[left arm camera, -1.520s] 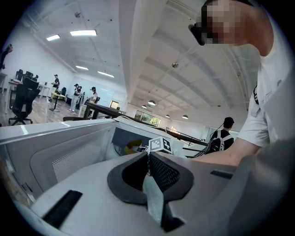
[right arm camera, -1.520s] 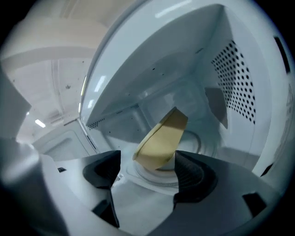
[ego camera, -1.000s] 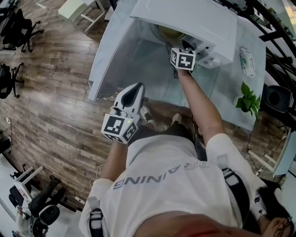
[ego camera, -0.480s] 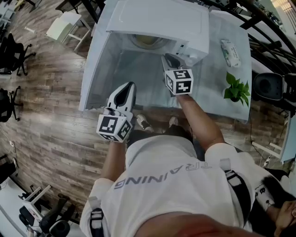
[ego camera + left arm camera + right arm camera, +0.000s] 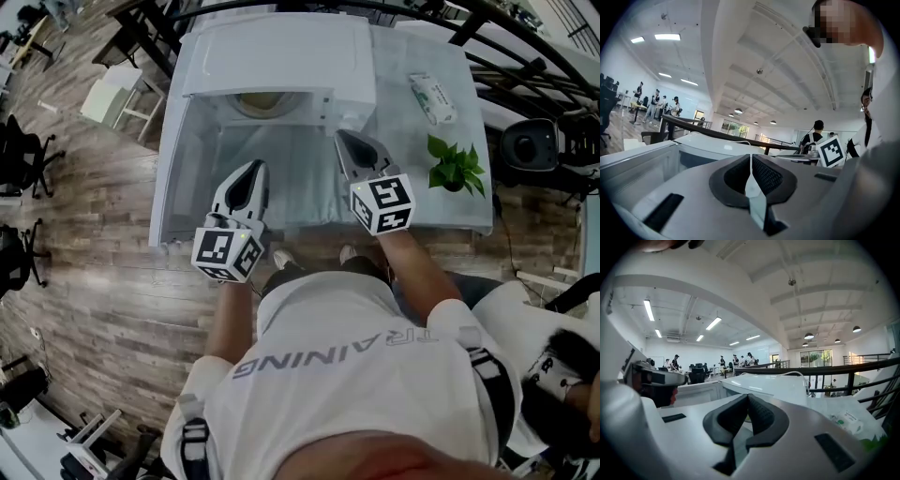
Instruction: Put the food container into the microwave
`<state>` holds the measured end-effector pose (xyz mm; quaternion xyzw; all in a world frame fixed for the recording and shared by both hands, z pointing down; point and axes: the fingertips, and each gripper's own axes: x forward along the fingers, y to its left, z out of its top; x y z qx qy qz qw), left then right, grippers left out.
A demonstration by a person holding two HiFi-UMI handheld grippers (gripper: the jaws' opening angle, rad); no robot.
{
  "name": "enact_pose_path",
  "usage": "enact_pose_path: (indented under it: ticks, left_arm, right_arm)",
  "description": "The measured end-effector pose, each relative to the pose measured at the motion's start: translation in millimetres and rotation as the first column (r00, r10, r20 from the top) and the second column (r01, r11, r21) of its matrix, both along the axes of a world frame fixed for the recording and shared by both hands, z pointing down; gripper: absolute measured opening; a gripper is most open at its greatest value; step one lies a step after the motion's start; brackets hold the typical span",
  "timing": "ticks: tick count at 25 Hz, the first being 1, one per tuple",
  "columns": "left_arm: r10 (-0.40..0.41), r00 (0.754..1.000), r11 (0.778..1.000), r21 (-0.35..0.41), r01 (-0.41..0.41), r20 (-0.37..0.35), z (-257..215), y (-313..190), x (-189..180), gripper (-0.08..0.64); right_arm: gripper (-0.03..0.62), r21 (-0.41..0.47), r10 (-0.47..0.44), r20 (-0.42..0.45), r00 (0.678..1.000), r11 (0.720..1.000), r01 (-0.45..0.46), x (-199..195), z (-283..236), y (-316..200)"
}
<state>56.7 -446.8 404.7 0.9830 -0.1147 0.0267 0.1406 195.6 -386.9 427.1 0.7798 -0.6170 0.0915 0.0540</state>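
The food container is judged already set inside the microwave, where a pale round shape is seen in the open cavity. The left gripper is held shut and empty in front of the microwave. The jaws of the right gripper have just been closing, with nothing caught between them. The door, swung out at the microwave's left, is judged the remaining step. It should be pushed evenly at its free edge until latched. The right gripper, before the cavity, lies in the door's path and should be drawn aside first. A potted plant and a packet are set on the table to the microwave's right, out of the way.
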Motion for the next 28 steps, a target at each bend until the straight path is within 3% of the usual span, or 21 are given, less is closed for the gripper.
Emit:
enact_pose_path:
  ticks: [12, 28]
  left_arm:
    - [0.073, 0.997, 0.996, 0.055, -0.071, -0.033, -33.8, 29.6, 39.0, 0.043]
    - [0.117, 0.992, 0.992, 0.061, -0.113, -0.054, -40.6, 45.4, 48.7, 0.043]
  right_arm:
    - [0.023, 0.111, 0.108, -0.055, 0.993, 0.989, -0.102, 27.1, -72.2, 79.2]
    - [0.023, 0.129, 0.138, -0.069, 0.988, 0.983, -0.129, 29.2, -83.8, 97.7]
